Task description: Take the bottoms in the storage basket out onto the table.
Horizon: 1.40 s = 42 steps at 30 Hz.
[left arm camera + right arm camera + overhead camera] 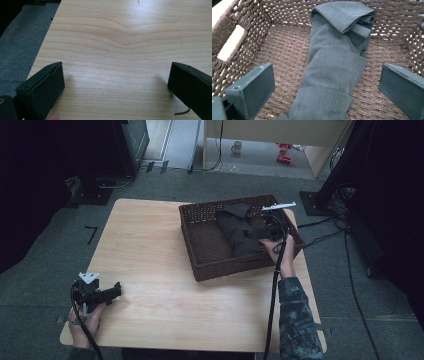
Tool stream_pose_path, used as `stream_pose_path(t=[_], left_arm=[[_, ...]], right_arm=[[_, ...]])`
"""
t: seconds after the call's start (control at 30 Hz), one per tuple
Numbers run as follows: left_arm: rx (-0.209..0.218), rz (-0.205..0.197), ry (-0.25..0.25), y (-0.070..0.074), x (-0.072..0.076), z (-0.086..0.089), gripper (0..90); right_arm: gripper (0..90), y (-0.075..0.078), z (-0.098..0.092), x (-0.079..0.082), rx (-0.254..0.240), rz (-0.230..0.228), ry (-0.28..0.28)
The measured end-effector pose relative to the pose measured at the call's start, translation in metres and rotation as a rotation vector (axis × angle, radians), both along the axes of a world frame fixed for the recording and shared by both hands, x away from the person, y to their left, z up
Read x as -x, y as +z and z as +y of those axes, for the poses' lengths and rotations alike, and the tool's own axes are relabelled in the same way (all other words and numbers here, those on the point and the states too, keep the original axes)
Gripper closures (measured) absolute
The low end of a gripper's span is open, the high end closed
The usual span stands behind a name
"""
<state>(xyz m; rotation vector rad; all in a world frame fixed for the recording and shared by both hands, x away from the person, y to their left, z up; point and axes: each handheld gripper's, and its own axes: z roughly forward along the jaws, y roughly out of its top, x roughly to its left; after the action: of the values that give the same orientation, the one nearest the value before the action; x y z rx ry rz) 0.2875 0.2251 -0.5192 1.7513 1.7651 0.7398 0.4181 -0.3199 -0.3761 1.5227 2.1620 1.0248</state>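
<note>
Bench (165,270): one, pale wood, rectangular with rounded corners, grain running in wavy bands; surface smooth with a soft sheen in the left gripper view.

Basket (200,245): one, dark brown woven wicker, rectangular, shallow, open-weave walls with a cut-out handle slot (230,42) in one end wall; stands on the far right part of the bench.

Cloth (240,232): one, dark grey fabric, fine even weave, folded into a long loose bundle with overlapping layers and a turned-over flap at its far end (344,15); lies inside the basket on the woven floor, toward its right half.

Right tongs (327,87): one, two black blocky jaws spread wide, one either side of the cloth, gripping nothing; whether they touch the fabric cannot be told.

Left tongs (116,82): one, jaws likewise wide apart, holding nothing, low over bare bench at the near left corner, well apart from the basket.
</note>
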Motion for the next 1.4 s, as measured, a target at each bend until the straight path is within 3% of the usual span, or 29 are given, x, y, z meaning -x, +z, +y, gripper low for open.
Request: stream_pose_path(t=[0.23, 0.6, 1.03, 1.17, 1.4], left_arm=[[0.0, 0.0, 0.0, 0.0, 0.0, 0.0, 1.1], [0.0, 0.0, 0.0, 0.0, 0.0, 0.0, 1.1], [0.0, 0.0, 0.0, 0.0, 0.0, 0.0, 1.1], [0.0, 0.0, 0.0, 0.0, 0.0, 0.0, 1.1], [0.0, 0.0, 0.0, 0.0, 0.0, 0.0, 1.1]], right_arm=[[0.1, -0.005, 0.001, -0.015, 0.015, 0.033, -0.013], [0.0, -0.016, 0.005, -0.034, -0.015, 0.088, -0.03], [0.0, -0.031, 0.017, -0.052, 0.041, 0.115, -0.036], [0.0, -0.031, 0.017, -0.06, 0.018, 0.137, -0.035], [0.0, -0.037, 0.022, -0.072, 0.042, 0.164, -0.047]])
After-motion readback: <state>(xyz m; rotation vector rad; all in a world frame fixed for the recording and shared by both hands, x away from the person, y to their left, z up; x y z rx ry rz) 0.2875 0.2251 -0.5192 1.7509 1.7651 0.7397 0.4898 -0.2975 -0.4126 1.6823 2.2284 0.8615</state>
